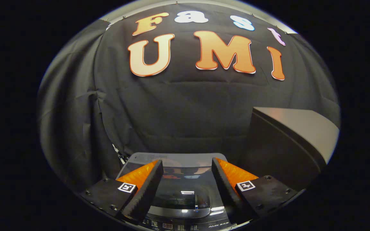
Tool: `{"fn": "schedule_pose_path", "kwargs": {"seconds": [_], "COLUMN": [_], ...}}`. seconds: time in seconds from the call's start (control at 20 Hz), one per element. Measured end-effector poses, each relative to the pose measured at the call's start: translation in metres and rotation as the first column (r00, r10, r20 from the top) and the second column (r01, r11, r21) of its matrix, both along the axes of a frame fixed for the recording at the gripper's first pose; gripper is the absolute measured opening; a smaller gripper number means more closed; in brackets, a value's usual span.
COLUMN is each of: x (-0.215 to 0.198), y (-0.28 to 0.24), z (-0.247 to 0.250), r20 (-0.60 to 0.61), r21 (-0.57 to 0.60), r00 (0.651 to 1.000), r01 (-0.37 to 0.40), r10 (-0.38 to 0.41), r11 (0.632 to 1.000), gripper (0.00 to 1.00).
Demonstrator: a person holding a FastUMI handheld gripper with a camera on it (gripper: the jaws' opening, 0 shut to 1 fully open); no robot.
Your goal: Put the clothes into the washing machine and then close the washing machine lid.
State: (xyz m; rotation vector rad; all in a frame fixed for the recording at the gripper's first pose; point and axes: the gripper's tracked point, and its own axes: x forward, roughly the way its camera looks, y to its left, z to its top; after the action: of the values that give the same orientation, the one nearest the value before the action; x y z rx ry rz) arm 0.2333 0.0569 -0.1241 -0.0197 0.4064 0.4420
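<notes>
Here the washing machine (185,199) sits low in the gripper view, seen from above and slightly in front: a top-loading unit with a dark, glossy lid (180,189) that lies flat and closed over the tub. The lid is smooth and reflective, with small bright patches of overhead light mirrored on it and a faint reflection of the booth wall near its far edge. Its far corners are rounded, and a paler grey rim runs along the back of the machine. Along the machine's near edge runs a control strip (178,227) with small pale markings, too small to make out. The hand-held gripper (187,192) hangs directly over the machine with its two fingers spread well apart, nothing held between them; the lid shows in the gap between the fingers and reaches a little beyond their tips. Whether the fingertips touch the lid or hover just above it cannot be told from this angle. Each finger carries a small square black-and-white marker (126,187) on its base. Beyond the fingers and off to the right side stands a large dark box-like object (284,144) with a pale grey top face, near the washing machine and rising higher than it. Black cloth (178,112) hangs in folds behind everything, forming the backdrop.
</notes>
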Motion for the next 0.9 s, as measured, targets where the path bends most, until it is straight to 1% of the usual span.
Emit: {"fn": "schedule_pose_path", "kwargs": {"seconds": [0.25, 0.4, 0.5, 0.7, 0.9], "x": [-0.008, -0.018, -0.032, -0.057, -0.078], "y": [-0.001, -0.011, -0.015, -0.030, -0.058], "z": [0.076, 0.132, 0.164, 0.224, 0.275], "r20": [0.087, 0.161, 0.204, 0.252, 0.291], "r21": [0.059, 0.050, 0.046, 0.092, 0.128], "r00": [0.996, 0.987, 0.979, 0.967, 0.956], "r01": [-0.023, -0.030, -0.034, -0.068, -0.073], "r10": [0.017, 0.021, 0.024, 0.043, 0.033], "r11": [0.998, 0.998, 0.998, 0.993, 0.989], "gripper": [0.98, 0.98, 0.98, 0.98, 0.98]}}
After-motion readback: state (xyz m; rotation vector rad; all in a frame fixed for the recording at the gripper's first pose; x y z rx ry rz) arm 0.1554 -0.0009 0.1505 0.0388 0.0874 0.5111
